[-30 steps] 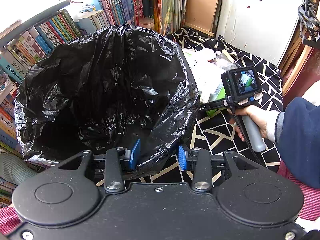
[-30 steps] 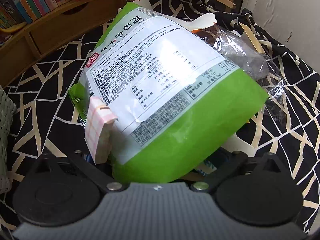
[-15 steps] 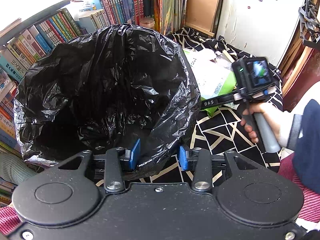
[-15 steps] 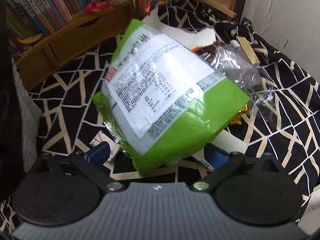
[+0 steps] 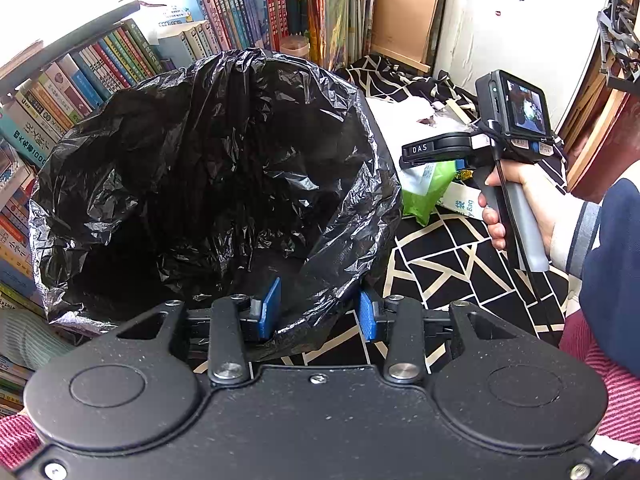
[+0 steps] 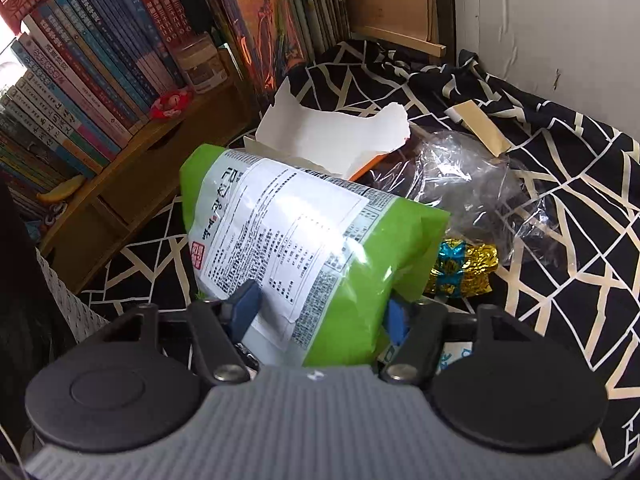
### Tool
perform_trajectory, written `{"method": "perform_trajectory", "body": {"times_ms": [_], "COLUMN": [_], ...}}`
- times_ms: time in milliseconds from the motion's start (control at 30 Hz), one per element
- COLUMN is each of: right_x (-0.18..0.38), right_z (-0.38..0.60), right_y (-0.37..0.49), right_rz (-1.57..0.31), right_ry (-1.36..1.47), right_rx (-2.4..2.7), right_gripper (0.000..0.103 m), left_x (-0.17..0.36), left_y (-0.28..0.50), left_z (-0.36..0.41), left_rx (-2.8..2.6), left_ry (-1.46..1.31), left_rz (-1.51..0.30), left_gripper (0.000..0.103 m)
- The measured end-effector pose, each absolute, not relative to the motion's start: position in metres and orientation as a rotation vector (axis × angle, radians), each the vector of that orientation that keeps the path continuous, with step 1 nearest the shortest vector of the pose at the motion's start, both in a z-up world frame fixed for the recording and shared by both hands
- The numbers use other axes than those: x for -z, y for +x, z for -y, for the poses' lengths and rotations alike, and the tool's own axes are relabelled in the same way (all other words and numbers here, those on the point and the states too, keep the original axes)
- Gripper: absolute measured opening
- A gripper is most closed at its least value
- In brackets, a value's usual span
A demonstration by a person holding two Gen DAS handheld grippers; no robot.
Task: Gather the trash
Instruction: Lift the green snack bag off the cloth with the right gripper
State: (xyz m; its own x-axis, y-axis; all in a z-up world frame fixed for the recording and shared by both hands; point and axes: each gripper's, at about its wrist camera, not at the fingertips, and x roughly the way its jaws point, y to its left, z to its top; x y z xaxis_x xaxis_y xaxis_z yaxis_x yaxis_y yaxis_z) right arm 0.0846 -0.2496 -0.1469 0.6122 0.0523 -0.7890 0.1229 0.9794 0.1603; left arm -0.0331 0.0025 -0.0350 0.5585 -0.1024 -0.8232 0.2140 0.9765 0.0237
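My right gripper [image 6: 320,312] has just closed on the green packet [image 6: 304,256] and lifted it off the patterned cloth [image 6: 560,184]. My left gripper [image 5: 318,308] pinches the bag [image 5: 208,168] rim, holding it open, so dropping in comes next.

A dark navy sleeve [image 5: 612,264] with a grey-and-white striped cuff [image 5: 582,236] covers the person's right arm. Both handheld grippers are matte black with round side discs, silver screws and blue finger pads [image 5: 269,309].

trash bag [image 5: 216,168] left | snack packet [image 6: 304,248] right | books [image 5: 224,20] behind
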Motion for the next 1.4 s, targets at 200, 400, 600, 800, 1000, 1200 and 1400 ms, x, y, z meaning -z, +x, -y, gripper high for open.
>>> {"method": "perform_trajectory", "body": {"times_ms": [200,400,600,800,1000,1200,1400], "right_x": [0.126,0.094,0.056,0.036,0.077,0.117,0.138], "right_z": [0.238,0.236,0.238,0.238,0.246,0.242,0.233], "right_y": [0.081,0.074,0.062,0.058,0.081,0.088,0.094], "right_rz": [-0.864,-0.77,-0.658,-0.609,-0.755,-0.788,-0.837], "right_ry": [0.191,0.261,0.352,0.34,0.3,0.26,0.203], "right_rx": [0.027,-0.026,-0.097,-0.132,-0.073,-0.08,-0.067], "right_gripper": [0.019,0.01,0.004,0.006,0.089,0.103,0.103], "left_x": [0.035,0.035,0.035,0.035,0.035,0.035,0.035], "left_y": [-0.033,-0.033,-0.033,-0.032,-0.033,-0.032,-0.033], "left_z": [-0.003,-0.003,-0.003,-0.003,-0.003,-0.003,-0.003], "left_rx": [0.189,0.189,0.188,0.187,0.187,0.186,0.185], "left_ry": [0.124,0.126,0.126,0.128,0.129,0.128,0.128], "left_rz": [-0.959,-0.958,-0.957,-0.957,-0.957,-0.959,-0.96], "left_gripper": [0.039,0.039,0.039,0.039,0.039,0.039,0.039]}}
